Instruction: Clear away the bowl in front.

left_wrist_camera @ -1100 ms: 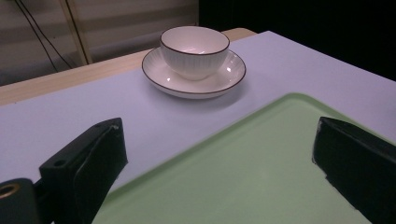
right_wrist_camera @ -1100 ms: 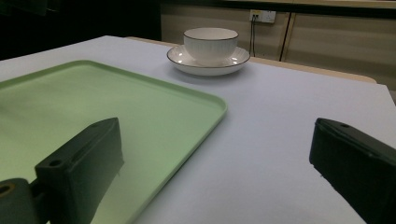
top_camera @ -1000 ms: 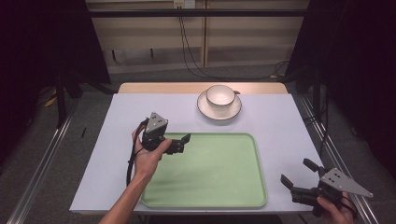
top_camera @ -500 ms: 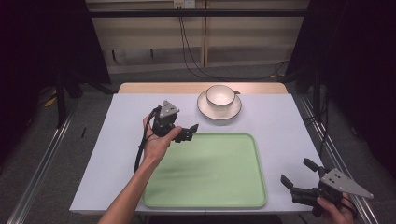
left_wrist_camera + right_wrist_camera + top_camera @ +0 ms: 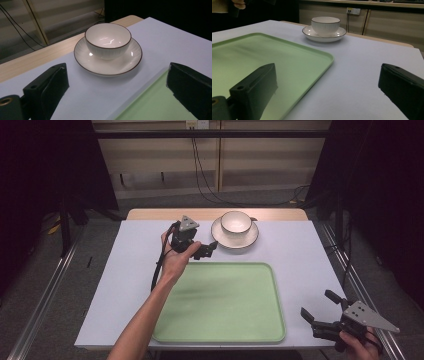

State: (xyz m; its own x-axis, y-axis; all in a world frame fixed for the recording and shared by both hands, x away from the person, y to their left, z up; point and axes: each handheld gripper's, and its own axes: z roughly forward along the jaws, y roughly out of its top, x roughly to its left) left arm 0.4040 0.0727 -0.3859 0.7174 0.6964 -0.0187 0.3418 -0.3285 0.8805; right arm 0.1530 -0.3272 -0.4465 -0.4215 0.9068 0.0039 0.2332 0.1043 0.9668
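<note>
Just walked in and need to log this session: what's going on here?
A person holds a tool in each hand at a table. The left tool, open and empty, is close to a white bowl sitting on a saucer, apparently reaching for it. The right tool waits open at the near right corner. The green tray holds nothing.
</note>
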